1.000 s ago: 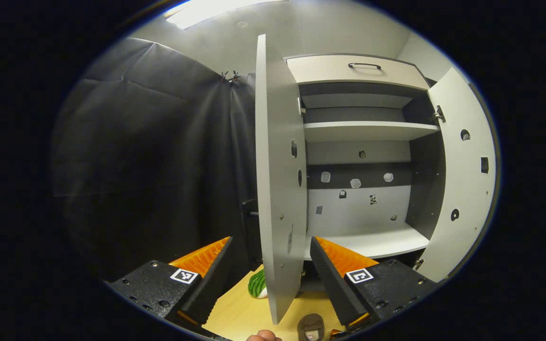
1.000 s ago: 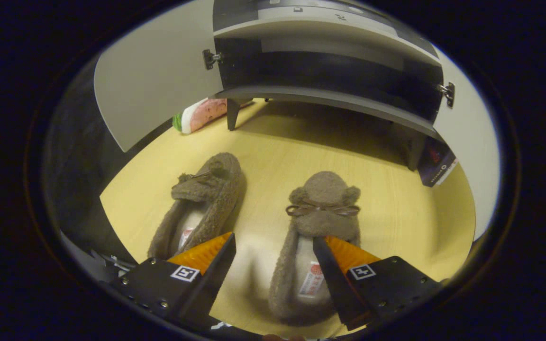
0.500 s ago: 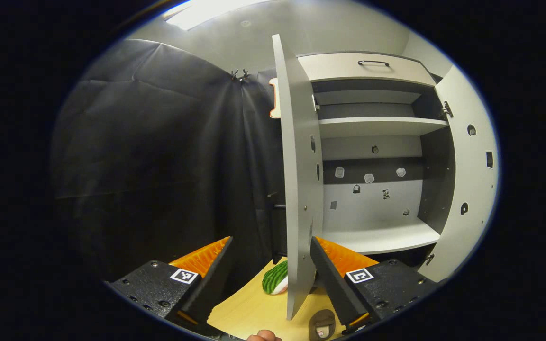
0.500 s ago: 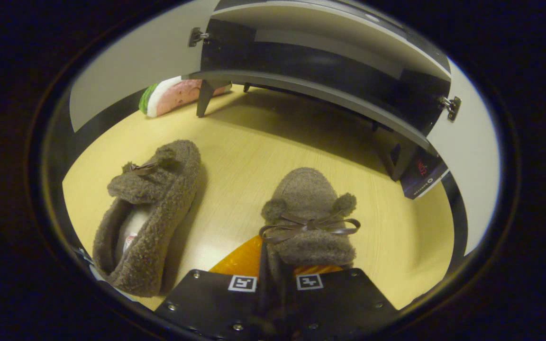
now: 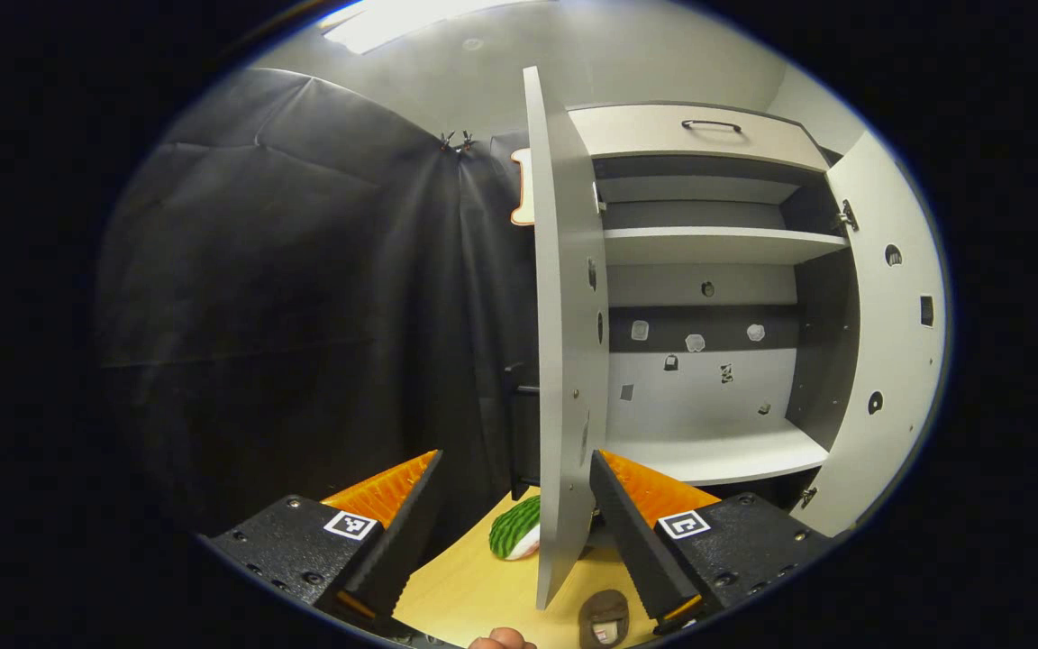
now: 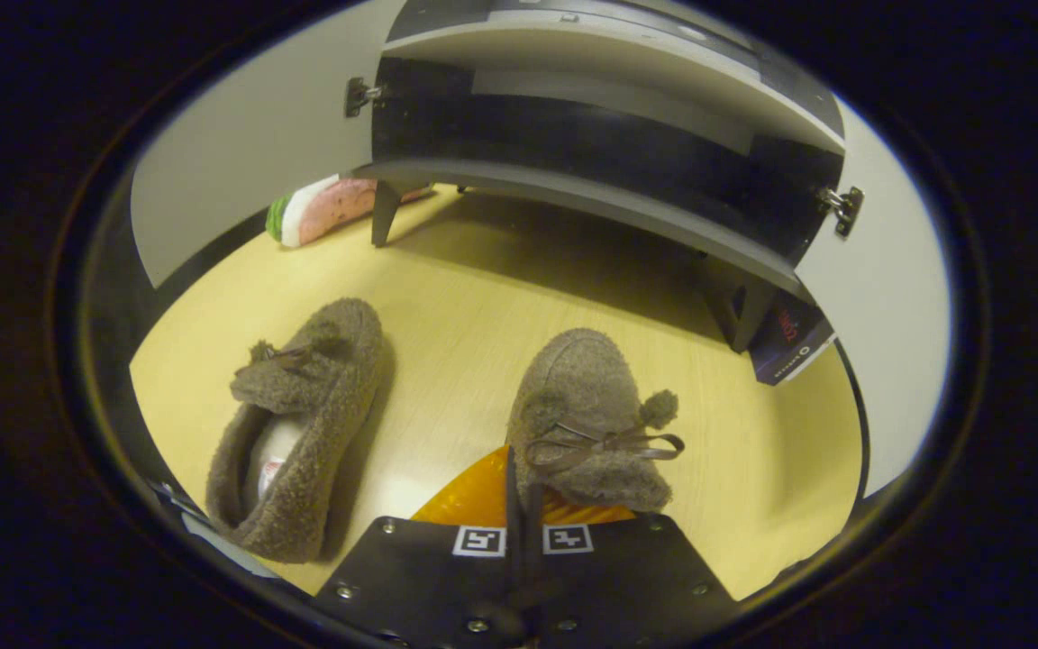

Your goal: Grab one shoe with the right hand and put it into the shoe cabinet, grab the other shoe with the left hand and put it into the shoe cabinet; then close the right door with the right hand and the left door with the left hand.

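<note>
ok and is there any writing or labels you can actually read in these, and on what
No text is readable.
Dark blue box by the grey cabinet's leg: red and white print, too blurred.
Loose fuzzy brown slipper: insole tag with red print, too small.
Left hand-held gripper and right hand-held gripper: square black-and-white markers, patterns, no words.
</note>
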Demonstrator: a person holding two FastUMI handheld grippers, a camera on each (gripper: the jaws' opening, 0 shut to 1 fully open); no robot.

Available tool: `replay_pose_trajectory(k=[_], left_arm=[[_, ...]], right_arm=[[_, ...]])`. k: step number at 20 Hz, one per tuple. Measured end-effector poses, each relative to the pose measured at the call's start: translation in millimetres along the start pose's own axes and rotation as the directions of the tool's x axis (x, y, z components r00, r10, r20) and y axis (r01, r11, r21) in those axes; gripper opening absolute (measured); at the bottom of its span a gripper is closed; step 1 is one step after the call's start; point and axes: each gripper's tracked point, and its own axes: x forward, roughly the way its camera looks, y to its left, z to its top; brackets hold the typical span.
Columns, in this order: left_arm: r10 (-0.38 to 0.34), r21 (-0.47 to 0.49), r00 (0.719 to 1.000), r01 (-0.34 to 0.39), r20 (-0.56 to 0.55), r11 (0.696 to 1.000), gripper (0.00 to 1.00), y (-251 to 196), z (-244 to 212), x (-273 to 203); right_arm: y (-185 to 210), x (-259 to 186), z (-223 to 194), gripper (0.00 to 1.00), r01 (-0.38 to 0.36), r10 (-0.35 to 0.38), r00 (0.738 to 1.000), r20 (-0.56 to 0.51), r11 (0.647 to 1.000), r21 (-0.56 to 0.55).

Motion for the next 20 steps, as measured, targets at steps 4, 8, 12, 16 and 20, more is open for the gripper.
replay_pose_trajectory(k=[4,8,12,16,20], left_arm=[[-0.011,-0.012,1.000,0.011,0.005,1.000,0.98,-2,0,-2],[-0.023,-0.033,1.000,0.023,0.004,0.999,0.96,-5,-2,-2],[-0.030,-0.044,1.000,0.030,0.002,0.999,0.98,-8,-4,0],[-0.027,-0.050,1.000,0.028,0.005,0.998,0.98,-7,-4,1],[-0.005,-0.053,1.000,0.005,0.012,0.999,0.98,-2,-3,5]], right_arm=[[-15,-33,42,0.05,-0.002,-0.003,0.995,0.098,0.999,0.047],[-32,-77,109,0.01,0.000,-0.014,0.970,0.245,0.998,0.058],[-54,-118,190,0.01,0.018,-0.040,0.918,0.396,0.998,0.059],[-80,-146,275,0.01,0.038,-0.071,0.849,0.524,0.997,0.074],[-109,-158,359,0.01,0.069,-0.107,0.777,0.621,0.994,0.086]])
